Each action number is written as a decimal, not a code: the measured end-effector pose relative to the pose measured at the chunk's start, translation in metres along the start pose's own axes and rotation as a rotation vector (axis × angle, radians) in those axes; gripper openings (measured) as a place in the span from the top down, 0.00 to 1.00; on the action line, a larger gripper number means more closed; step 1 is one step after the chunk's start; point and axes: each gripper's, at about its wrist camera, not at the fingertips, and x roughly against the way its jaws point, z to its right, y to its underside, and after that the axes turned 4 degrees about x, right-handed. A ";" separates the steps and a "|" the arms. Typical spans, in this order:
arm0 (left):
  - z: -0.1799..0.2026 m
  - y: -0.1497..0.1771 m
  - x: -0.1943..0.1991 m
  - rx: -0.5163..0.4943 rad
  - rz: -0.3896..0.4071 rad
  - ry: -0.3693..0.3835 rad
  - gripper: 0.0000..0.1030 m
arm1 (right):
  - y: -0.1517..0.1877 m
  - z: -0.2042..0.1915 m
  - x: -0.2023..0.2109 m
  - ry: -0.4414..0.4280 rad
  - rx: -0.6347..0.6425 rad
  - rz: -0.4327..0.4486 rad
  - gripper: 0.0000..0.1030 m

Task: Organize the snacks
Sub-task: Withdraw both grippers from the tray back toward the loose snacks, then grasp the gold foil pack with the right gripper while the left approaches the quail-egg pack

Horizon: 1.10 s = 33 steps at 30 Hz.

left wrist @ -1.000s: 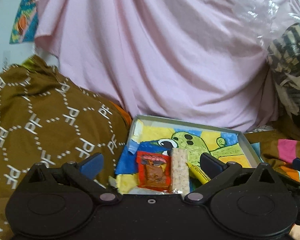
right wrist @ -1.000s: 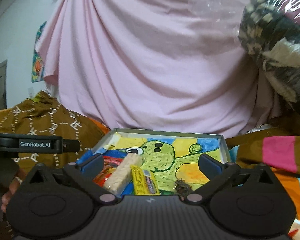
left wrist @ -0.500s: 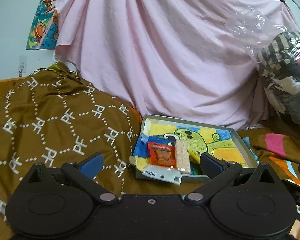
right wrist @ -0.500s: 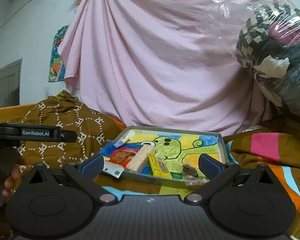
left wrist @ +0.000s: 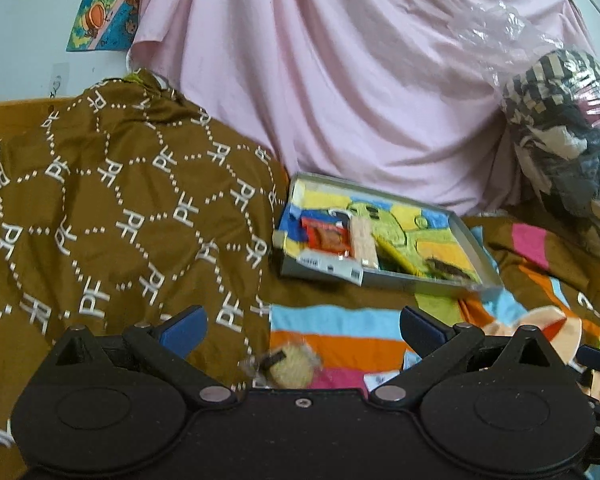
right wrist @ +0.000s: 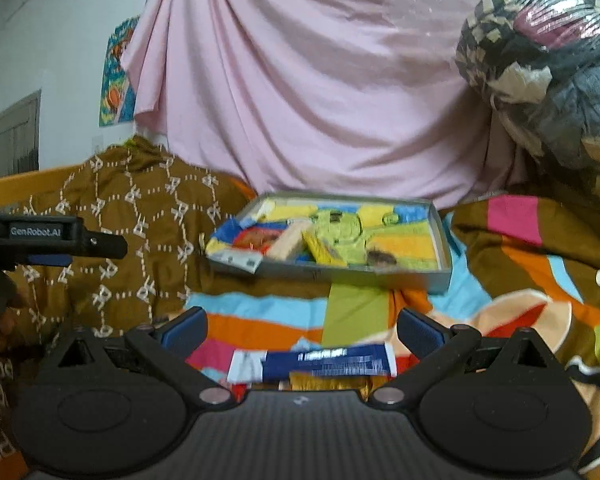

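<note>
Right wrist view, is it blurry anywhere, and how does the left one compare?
Right wrist view: motion smear on the blue wrapper and the tray front edge. Left wrist view: softer smear on the round snack; fisheye bending at both views' edges.

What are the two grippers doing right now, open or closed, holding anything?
Left gripper: open, holding nothing.
Right gripper: open, holding nothing.
</note>
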 end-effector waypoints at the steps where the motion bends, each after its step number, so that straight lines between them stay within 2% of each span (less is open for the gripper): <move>1: 0.000 0.003 0.001 -0.009 -0.005 -0.001 0.01 | 0.003 -0.001 0.000 0.000 -0.003 -0.009 0.00; 10: 0.000 0.020 -0.008 -0.072 -0.139 -0.008 0.01 | 0.021 0.004 -0.006 0.011 -0.048 -0.103 0.00; 20: 0.010 0.037 -0.025 -0.219 -0.263 0.022 0.01 | 0.045 0.004 -0.018 0.010 -0.063 -0.244 0.00; 33: 0.020 0.053 -0.050 -0.320 -0.374 0.125 0.01 | 0.059 0.006 -0.038 0.010 -0.115 -0.343 0.00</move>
